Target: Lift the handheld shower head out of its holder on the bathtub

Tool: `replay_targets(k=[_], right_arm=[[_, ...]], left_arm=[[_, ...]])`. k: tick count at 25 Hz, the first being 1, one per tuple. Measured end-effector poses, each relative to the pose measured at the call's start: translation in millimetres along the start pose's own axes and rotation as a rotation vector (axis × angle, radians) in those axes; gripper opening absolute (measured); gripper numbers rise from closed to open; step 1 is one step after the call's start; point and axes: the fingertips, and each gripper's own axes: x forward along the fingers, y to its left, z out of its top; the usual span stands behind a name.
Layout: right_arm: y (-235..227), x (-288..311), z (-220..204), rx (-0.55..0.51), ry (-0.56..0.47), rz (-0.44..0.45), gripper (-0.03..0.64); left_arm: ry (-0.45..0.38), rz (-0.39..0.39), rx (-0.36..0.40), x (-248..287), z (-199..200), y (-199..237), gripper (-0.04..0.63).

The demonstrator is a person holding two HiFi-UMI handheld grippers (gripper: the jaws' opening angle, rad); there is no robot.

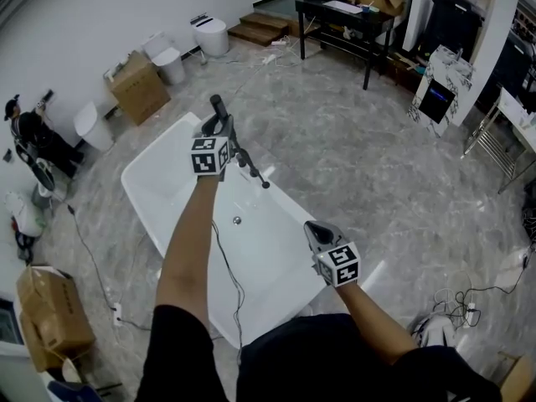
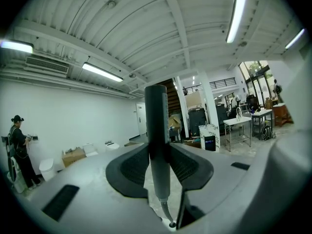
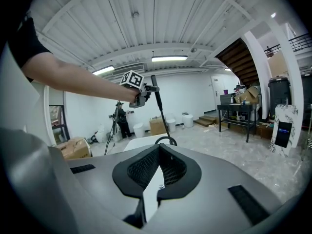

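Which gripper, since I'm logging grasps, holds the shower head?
The left gripper: its jaws clamp the shower head by its handle, above the bathtub. The right gripper is shut and empty.

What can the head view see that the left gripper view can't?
Only the head view shows the whole white oval bathtub from above, and the right claw, shut and empty. Only the left gripper view shows the white ribbed ceiling with its long tube lights. Both show the left claw shut on the slim dark grey handheld shower head, the brown cardboard box by the wall, and a person in a black hat.
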Motion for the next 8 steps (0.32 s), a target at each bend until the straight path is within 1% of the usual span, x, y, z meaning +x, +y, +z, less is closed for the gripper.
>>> replay_targets(k=[8], right_arm=[[0.8, 17.6, -7.2, 0.000, 0.004, 0.036, -0.002]], left_arm=[[0.008, -0.004, -0.008, 19.0, -15.5, 5.4, 0.121]])
